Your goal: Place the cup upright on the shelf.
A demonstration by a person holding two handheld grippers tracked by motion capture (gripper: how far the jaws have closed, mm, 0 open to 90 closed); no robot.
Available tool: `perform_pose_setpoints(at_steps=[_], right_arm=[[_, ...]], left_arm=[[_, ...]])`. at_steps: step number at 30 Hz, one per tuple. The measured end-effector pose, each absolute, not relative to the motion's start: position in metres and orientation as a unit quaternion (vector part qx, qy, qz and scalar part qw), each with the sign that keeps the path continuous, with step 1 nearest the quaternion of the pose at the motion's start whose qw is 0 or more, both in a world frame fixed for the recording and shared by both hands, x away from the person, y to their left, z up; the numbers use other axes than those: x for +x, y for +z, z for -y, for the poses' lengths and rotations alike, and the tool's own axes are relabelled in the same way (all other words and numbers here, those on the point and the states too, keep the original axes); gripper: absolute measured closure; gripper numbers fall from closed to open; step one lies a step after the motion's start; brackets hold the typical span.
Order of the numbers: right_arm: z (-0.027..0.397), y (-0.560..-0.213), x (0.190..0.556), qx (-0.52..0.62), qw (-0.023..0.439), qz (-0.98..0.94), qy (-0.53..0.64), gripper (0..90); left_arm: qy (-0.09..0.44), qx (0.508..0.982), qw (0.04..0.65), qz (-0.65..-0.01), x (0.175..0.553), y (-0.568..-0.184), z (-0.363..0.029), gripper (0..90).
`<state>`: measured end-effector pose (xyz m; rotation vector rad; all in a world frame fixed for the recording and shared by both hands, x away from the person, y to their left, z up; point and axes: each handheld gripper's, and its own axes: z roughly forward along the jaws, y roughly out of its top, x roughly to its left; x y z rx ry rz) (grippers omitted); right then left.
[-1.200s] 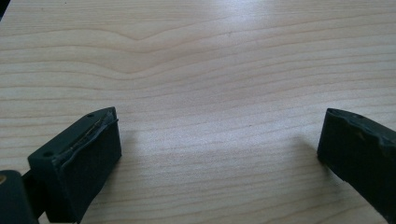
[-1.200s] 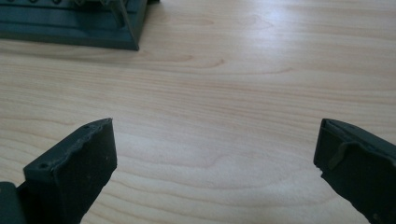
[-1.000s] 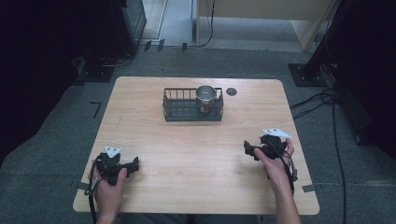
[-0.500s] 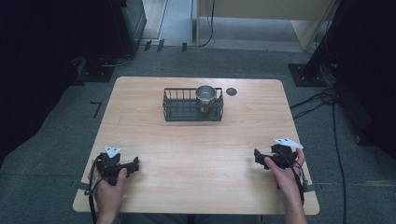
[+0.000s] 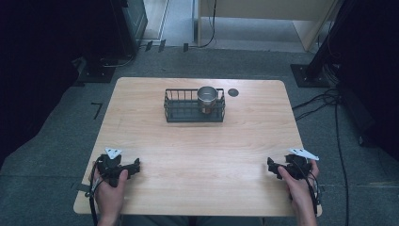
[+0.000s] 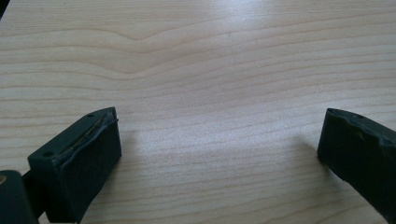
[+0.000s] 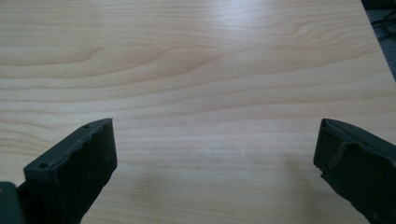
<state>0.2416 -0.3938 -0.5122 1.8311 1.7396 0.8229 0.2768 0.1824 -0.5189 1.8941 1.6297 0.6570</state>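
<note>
Basket [image 5: 194,112] sits upper centre of frame on table [image 5: 197,155], w/ metal cup [image 5: 206,96] in its right end. Left gripper [image 5: 135,166] lower left, right gripper [image 5: 270,164] lower right, both w/ jaws spread wide, holding nothing.

wooden table [image 5: 197,146] | wire basket [image 5: 194,113] at far middle | dark disc [image 5: 233,92] beside it

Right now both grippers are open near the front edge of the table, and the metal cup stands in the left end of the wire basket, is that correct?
Not quite. In the high view the cup stands in the right end of the basket, not the left. The rest holds: the left gripper and right gripper are open, near the front edge of the table.
</note>
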Motion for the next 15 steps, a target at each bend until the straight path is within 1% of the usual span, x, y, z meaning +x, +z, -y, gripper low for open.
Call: perform_pose_setpoints(at_steps=[15], right_arm=[[0.422,-0.524,0.213,0.686,0.254,-0.623,0.279,0.0]], left_arm=[[0.245,0.705,0.275,-0.606,0.277,-0.519,-0.182,0.0]])
